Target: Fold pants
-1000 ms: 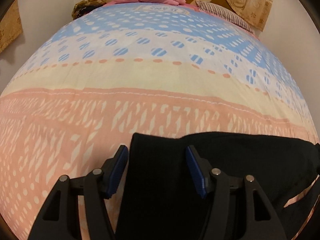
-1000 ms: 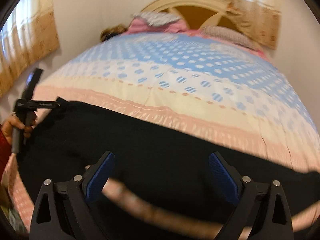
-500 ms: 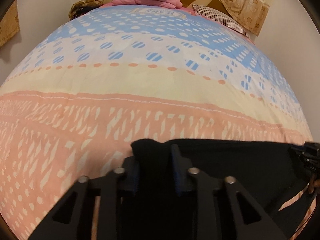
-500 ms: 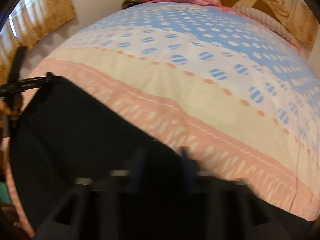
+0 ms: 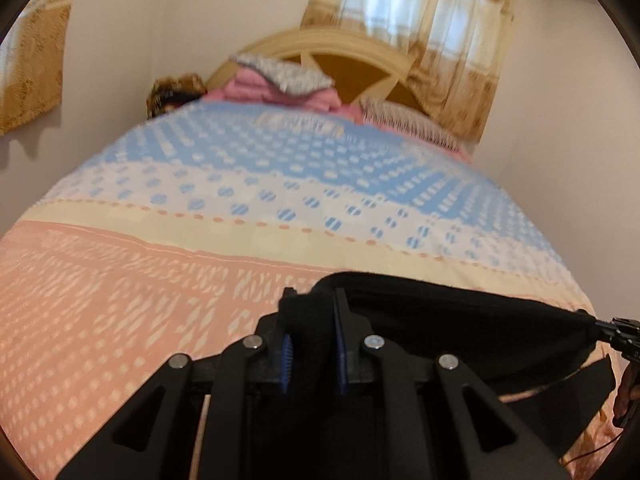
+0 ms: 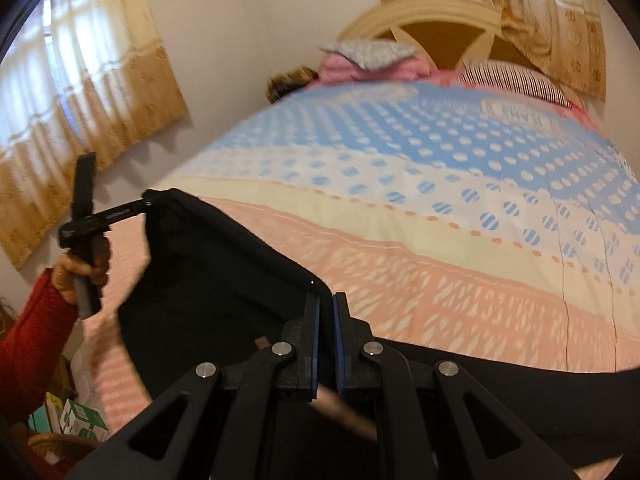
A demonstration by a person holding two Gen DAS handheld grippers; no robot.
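Observation:
The black pants (image 5: 460,320) hang stretched between my two grippers above the bed. My left gripper (image 5: 310,300) is shut on a bunched corner of the pants. My right gripper (image 6: 325,300) is shut on the other corner of the same edge. In the right wrist view the pants (image 6: 208,272) run taut up to the left gripper (image 6: 144,204), held by a hand in a red sleeve. In the left wrist view the right gripper (image 5: 600,326) pinches the cloth at the far right edge.
The bed's quilt (image 5: 240,208) has pink, cream and blue bands. Pillows and folded pink bedding (image 5: 280,80) lie by the headboard (image 6: 432,20). Curtained windows stand at the left (image 6: 72,100) and behind the bed. Boxes (image 6: 76,420) sit on the floor at the lower left.
Both grippers closed on the pants' edge and lifted it off the quilt. The cameras now tilt up, showing the headboard and curtains.

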